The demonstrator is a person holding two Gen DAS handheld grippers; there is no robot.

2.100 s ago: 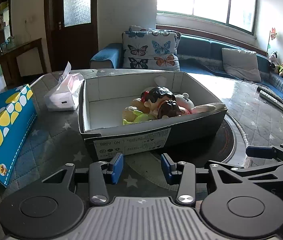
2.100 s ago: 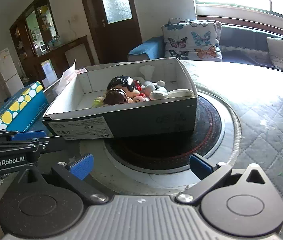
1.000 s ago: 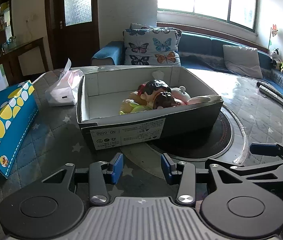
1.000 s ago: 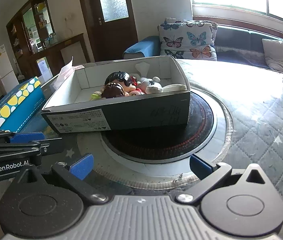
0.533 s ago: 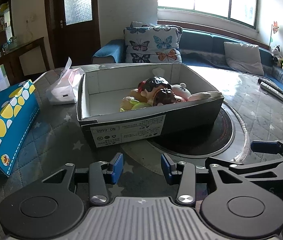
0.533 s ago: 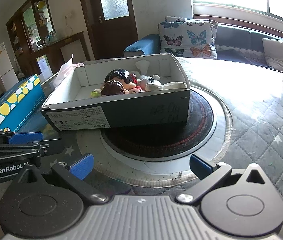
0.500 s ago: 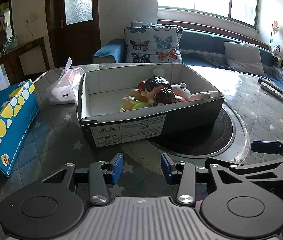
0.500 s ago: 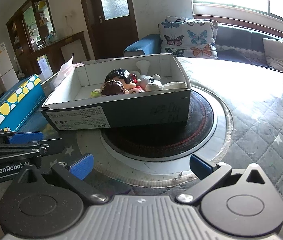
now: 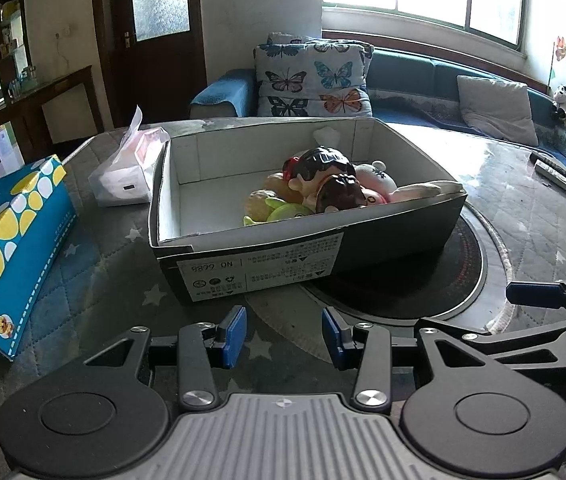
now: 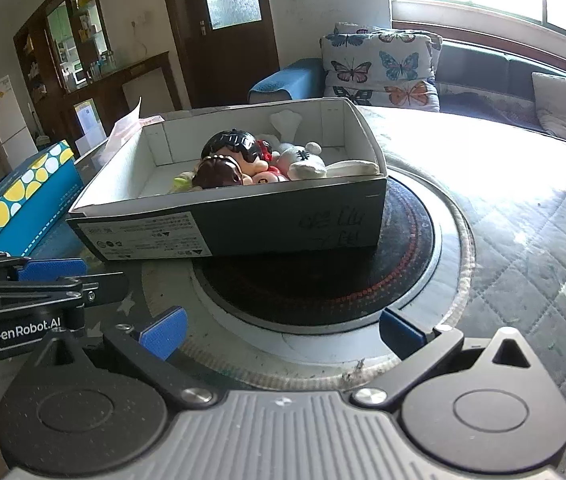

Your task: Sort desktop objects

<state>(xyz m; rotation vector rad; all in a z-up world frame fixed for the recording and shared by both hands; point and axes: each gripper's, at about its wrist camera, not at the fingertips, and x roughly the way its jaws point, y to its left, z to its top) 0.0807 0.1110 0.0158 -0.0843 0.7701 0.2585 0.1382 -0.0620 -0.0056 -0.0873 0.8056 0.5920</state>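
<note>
A dark shoebox (image 9: pixel 395 240) (image 10: pixel 283 224) with a white inside stands on the table, partly over a round black hotplate (image 9: pixel 463 280) (image 10: pixel 363 280). Several small dolls and soft toys (image 9: pixel 323 188) (image 10: pixel 243 164) are piled in its right half. My left gripper (image 9: pixel 284 334) hovers just in front of the box, open, with nothing between its blue pads. My right gripper (image 10: pixel 281 330) stands open wider, also empty, to the right of the left one and in front of the hotplate. Each gripper shows at the edge of the other's view.
A blue and yellow tissue box (image 9: pixel 7 248) (image 10: pixel 23 200) lies at the left. A soft tissue pack (image 9: pixel 127 176) sits behind the shoebox's left corner. Remote controls (image 9: pixel 559 178) lie at the far right of the quilted table cover (image 10: pixel 523 280). A sofa with cushions stands behind.
Over two seconds both views have drawn back and risen a little from the shoebox. In the last second almost nothing has shifted. Both grippers have stayed open.
</note>
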